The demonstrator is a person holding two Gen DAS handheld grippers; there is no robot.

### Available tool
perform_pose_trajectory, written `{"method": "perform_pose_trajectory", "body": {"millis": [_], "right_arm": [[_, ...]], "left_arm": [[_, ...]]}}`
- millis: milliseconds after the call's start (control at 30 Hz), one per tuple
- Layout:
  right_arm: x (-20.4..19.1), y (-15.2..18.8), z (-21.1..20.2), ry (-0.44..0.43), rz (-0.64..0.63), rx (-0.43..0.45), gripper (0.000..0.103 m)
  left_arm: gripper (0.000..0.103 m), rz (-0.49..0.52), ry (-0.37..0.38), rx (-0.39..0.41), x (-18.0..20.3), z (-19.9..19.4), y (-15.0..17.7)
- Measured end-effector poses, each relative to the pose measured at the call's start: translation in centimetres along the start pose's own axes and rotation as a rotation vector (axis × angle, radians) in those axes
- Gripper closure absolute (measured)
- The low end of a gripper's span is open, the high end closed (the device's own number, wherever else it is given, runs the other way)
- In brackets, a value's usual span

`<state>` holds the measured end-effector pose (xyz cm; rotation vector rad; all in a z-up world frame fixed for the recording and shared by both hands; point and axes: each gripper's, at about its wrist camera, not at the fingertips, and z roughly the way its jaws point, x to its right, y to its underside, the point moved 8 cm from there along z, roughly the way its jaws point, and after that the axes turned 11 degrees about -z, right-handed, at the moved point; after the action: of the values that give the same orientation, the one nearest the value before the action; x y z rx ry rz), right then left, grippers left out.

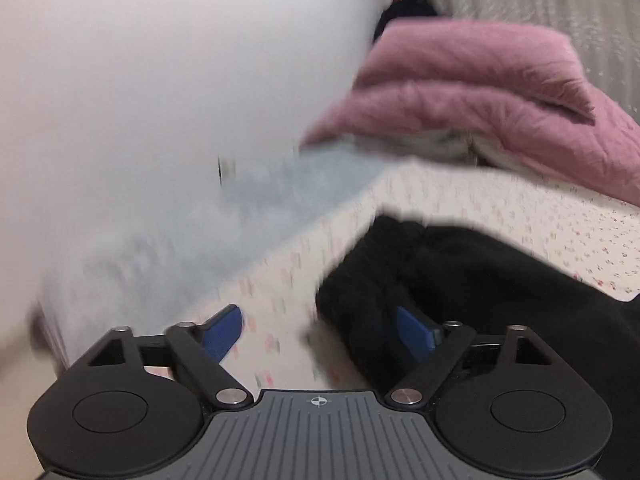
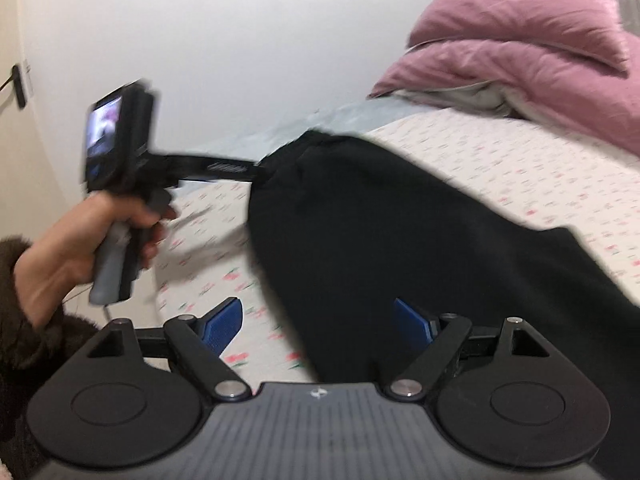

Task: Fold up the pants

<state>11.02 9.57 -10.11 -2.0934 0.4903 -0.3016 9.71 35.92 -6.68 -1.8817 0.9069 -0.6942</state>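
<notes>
Your left hand-held gripper (image 1: pixel 318 330) and right hand-held gripper (image 2: pixel 318 324) both stand wide open, holding nothing. The black pants (image 2: pixel 360 220) lie bunched on the floral bed sheet (image 2: pixel 500 160). Regrip matching edges, pull them taut, fold evenly.

Bed (image 2: pixel 500 168) with floral sheet | black pants (image 2: pixel 360 220) spread flat on it | pink quilt (image 2: pixel 520 60) folded at far end

Soft even indoor light, heavy motion blur, fisheye bending at edges
</notes>
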Motion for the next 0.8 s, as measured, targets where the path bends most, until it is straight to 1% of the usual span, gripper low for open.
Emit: {"method": "perform_pose_trajectory", "body": {"millis": [33,100,167,200,233,267,333,367,433,467,500,533,600,633,667,700,733,800], "right_arm": [[1.3,-0.3,-0.4,0.028,0.01,0.005,0.023],[3.8,-0.5,-1.0,0.078,0.029,0.005,0.023],[6.7,-0.5,-1.2,0.132,0.05,-0.005,0.024],[8.1,-0.6,-1.1,0.163,0.058,-0.013,0.027],[9.8,-0.7,-1.1,0.195,0.068,-0.022,0.032],[11.4,-0.7,-0.9,0.224,0.079,-0.03,0.036],[14.4,-0.6,-0.6,0.265,0.117,-0.044,0.045],[15.9,-0.6,-0.3,0.275,0.147,-0.047,0.047],[18.4,-0.5,0.7,0.271,0.218,-0.056,0.056],[19.2,-0.5,1.2,0.261,0.249,-0.058,0.057],[20.1,-0.3,2.0,0.245,0.276,-0.065,0.059],[20.7,-0.2,2.9,0.226,0.295,-0.077,0.059],[21.4,0.1,4.6,0.208,0.301,-0.119,0.06],[21.5,0.3,5.4,0.213,0.293,-0.146,0.069],[21.5,0.5,6.2,0.217,0.277,-0.176,0.08],[21.4,0.6,6.9,0.204,0.257,-0.198,0.1],[21.2,0.4,7.2,0.194,0.238,-0.197,0.099],[20.8,-0.5,7.3,0.189,0.19,-0.165,0.1]], "left_arm": [[0.016,0.033,0.003,0.03,0.7,-0.5,-0.4],[0.016,0.072,0.033,0.06,2.2,-1.1,-1.0],[0.015,0.091,0.097,0.073,4.3,-1.6,-1.3],[0.015,0.104,0.137,0.07,5.5,-1.6,-1.4],[0.015,0.119,0.18,0.064,6.7,-1.5,-1.3],[0.015,0.134,0.217,0.059,8.0,-1.5,-1.1],[0.014,0.157,0.298,0.047,10.5,-1.3,-0.5],[0.014,0.159,0.335,0.029,11.7,-0.9,-0.1],[0.014,0.159,0.386,-0.035,13.8,0.3,1.0],[0.014,0.16,0.396,-0.06,14.4,0.9,1.6],[0.014,0.17,0.388,-0.079,14.8,1.4,2.2],[0.014,0.19,0.368,-0.096,15.1,1.9,2.8],[0.014,0.24,0.302,-0.137,15.1,3.3,3.8],[0.014,0.256,0.272,-0.163,15.1,3.9,4.4],[0.014,0.26,0.264,-0.187,14.9,4.3,4.9],[0.014,0.255,0.267,-0.204,14.8,4.6,5.2],[0.014,0.245,0.271,-0.214,14.6,4.7,5.3],[0.014,0.226,0.277,-0.23,14.0,4.9,5.2]]}}
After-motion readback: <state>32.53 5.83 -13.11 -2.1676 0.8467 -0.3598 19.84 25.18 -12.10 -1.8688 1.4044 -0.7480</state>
